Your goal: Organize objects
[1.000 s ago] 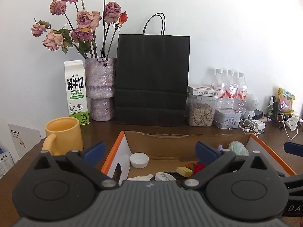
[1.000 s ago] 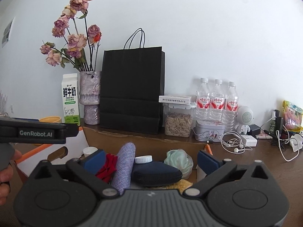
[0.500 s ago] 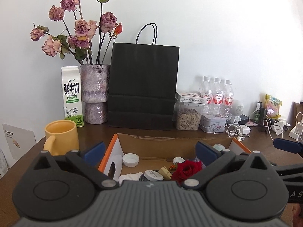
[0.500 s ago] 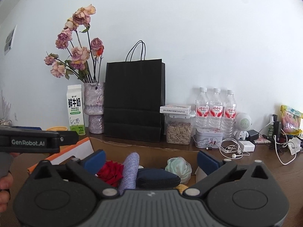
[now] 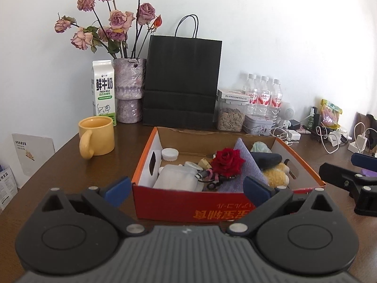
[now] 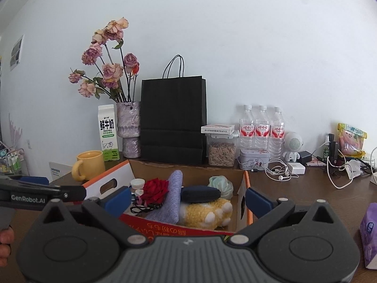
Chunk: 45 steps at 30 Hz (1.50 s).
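- Left gripper [image 5: 186, 185]: jaws are held wide apart and empty, just short of the near wall of the cardboard box [image 5: 212, 206], which is framed between them.
- Right gripper [image 6: 188, 197]: jaws are likewise spread wide with nothing between them; the box's near right corner is seen ahead of them.
- Contents noted ahead of the jaws: red rose [image 5: 226, 160], lilac cloth [image 5: 245, 165], dark pouch [image 6: 200, 194], yellow plush toy [image 6: 209, 212], white jar lid [image 5: 169, 153].
- A purple tissue pack [image 6: 370, 233] is seen on the worktop [image 5: 70, 165], outside the right jaw, well apart from the box.
- Judgement: the next item is still to be chosen; the loose pack is the likely candidate.
- For a clean pick, the jaws should be centred across the pack's narrow side and closed gently, since soft packaging is expected to deform.
- Risk: the box may be nudged if the approach is made low.
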Motion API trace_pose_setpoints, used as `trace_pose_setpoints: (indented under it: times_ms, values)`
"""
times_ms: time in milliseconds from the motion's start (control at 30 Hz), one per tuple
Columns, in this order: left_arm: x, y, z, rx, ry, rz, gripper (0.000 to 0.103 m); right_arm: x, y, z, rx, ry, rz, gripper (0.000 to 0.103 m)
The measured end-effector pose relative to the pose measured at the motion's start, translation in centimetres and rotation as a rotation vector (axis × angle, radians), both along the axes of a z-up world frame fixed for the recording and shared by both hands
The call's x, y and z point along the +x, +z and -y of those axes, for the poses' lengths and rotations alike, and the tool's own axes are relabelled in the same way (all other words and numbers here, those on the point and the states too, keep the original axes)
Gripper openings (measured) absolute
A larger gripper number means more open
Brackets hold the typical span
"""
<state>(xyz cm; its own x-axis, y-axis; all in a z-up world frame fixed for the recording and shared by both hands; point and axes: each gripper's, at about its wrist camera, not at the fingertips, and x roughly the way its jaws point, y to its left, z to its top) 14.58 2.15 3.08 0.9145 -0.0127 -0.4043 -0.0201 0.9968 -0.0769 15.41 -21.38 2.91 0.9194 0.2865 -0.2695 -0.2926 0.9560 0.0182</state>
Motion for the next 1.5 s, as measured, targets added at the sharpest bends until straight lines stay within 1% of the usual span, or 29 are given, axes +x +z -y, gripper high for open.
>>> trace_pose_setpoints:
  times_ms: [200,333,433,767,1500]
  values:
    - [-3.4,-0.2,0.0,0.01,0.013,-0.024,0.103,-3.1,-0.5,0.6,0.007,0.011,-0.053,0.103]
    - [-5.1,-0.7,0.4,0.025,0.004,-0.043,0.103,-4.3,-1.6,0.9,0.015,0.018,-0.113,0.103]
    - [-6.1,-1.1,0.6,0.032,-0.002,-0.052,0.103,-4.9,-2.2,1.0,0.015,0.022,-0.139,0.103]
    - [-7.3,-1.3,0.8,0.036,-0.004,-0.056,0.103,-5.9,-1.9,1.0,0.017,0.023,-0.132,0.103]
    - [-7.1,-1.6,0.8,0.036,0.001,-0.064,0.103,-5.6,-2.2,0.8,0.015,0.026,-0.139,0.103]
